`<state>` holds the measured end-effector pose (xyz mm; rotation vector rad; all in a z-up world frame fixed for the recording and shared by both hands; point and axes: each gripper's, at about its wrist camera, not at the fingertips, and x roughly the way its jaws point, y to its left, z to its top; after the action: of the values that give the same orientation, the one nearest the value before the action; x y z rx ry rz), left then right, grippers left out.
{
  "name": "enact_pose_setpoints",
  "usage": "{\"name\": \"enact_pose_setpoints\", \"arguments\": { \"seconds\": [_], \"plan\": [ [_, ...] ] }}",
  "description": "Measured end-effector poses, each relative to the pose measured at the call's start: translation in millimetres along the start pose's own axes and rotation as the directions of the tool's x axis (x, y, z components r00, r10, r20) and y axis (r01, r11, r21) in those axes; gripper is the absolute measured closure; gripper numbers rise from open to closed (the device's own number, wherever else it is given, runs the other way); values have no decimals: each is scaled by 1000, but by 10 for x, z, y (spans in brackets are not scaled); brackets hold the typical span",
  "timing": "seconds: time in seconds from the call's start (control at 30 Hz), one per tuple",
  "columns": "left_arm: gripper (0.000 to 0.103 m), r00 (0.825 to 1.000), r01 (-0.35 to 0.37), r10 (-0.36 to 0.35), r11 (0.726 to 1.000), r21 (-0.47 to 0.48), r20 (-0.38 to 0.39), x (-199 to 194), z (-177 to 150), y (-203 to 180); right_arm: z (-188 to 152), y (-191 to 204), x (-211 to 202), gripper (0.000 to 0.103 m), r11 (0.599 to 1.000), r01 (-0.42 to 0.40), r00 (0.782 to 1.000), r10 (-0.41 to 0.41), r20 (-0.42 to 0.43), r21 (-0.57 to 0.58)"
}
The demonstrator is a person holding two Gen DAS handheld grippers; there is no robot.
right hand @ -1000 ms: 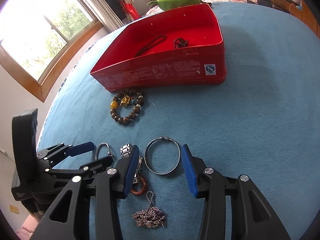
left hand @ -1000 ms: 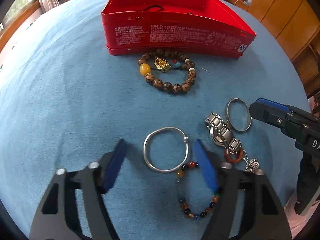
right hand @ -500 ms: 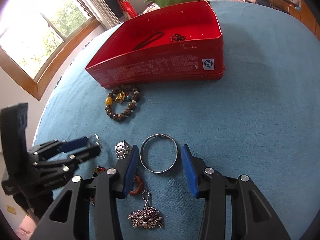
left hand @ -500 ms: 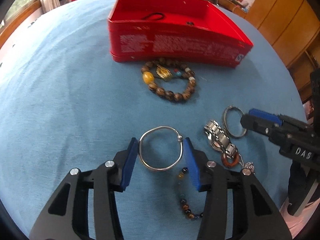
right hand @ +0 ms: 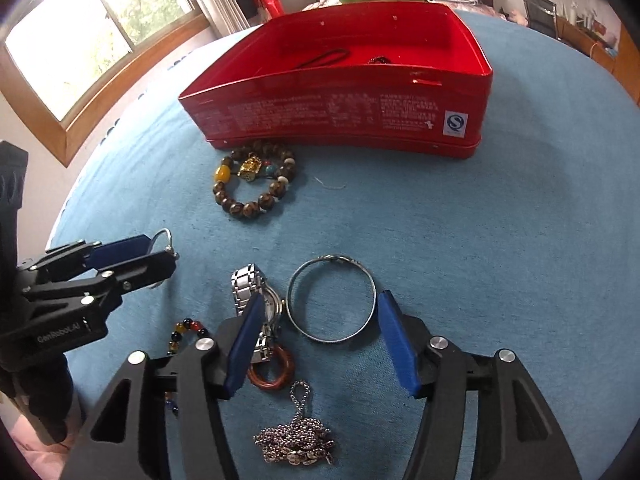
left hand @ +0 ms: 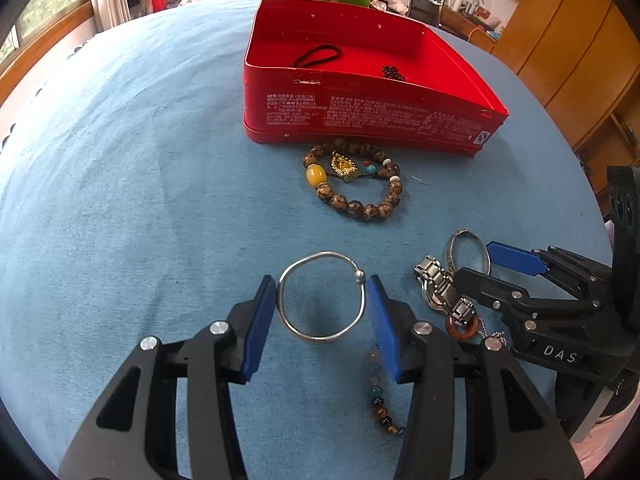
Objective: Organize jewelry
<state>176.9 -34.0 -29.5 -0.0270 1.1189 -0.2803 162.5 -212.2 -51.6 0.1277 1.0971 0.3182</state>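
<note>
The left hand-held gripper (left hand: 322, 312) clamps the silver bangle (left hand: 322, 295), lifted off the bench (left hand: 140, 200). The right hand-held gripper (right hand: 320, 332), just widened, straddles a second bangle (right hand: 332, 298), not touching. Next, carry to the far red tin (left hand: 360, 116).

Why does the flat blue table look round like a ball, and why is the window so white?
In both wrist views the fisheye lens bends things, so the blue tablecloth bulges and the red tin has curved sides. In the right wrist view the window is blown out by daylight. In the left wrist view the silver bangle casts a soft shadow on the cloth.
</note>
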Motion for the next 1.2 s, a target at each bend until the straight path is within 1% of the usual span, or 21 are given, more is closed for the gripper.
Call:
{"name": "enact_pose_setpoints", "arguments": {
  "seconds": [0.13,0.33,0.37,0.4,0.47,0.57,0.7,0.8,0.87,0.97,1.07,1.13,1.2],
  "plan": [
    [58,1000,-2,2,1000,-4,1,1,9,14,13,-6,13,44,1000,-6,1000,6,-3,-3],
    [57,1000,-1,1,1000,-5,3,-7,8,5,51,19,60,44,999,5,1000,-4,23,-40],
    [57,1000,1,-1,1000,-6,1,-4,5,7,51,16,57,46,999,8,1000,-6,26,-43],
    [57,1000,3,-3,1000,-7,0,1,5,11,52,13,57,53,999,23,999,-22,27,-44],
    [57,1000,5,-5,1000,-10,-3,7,5,23,43,-3,61,55,998,30,999,-29,27,-48],
    [57,1000,5,-5,1000,-13,0,5,9,38,44,-11,48,55,998,33,999,-31,26,-56],
    [57,1000,3,-3,1000,-16,3,2,11,48,87,-171,-1,55,996,86,995,-86,51,-8],
    [57,1000,4,-4,1000,-11,2,5,13,34,115,-335,-19,55,997,59,997,-61,50,43],
    [57,1000,5,-5,1000,-8,2,9,13,22,111,-335,-21,54,997,60,997,-62,47,40],
    [57,1000,3,-3,1000,-10,-1,27,19,22,98,-255,12,48,995,96,994,-95,47,-3],
    [57,1000,2,-2,1000,-16,-5,46,29,36,69,-179,44,49,988,148,988,-146,57,-43],
    [57,1000,2,-2,1000,-16,-4,49,32,35,66,-172,39,53,984,169,984,-165,67,-55],
    [57,1000,4,-4,1000,-16,-2,46,30,37,49,-180,24,53,988,148,987,-145,66,-37]
  ]
}}
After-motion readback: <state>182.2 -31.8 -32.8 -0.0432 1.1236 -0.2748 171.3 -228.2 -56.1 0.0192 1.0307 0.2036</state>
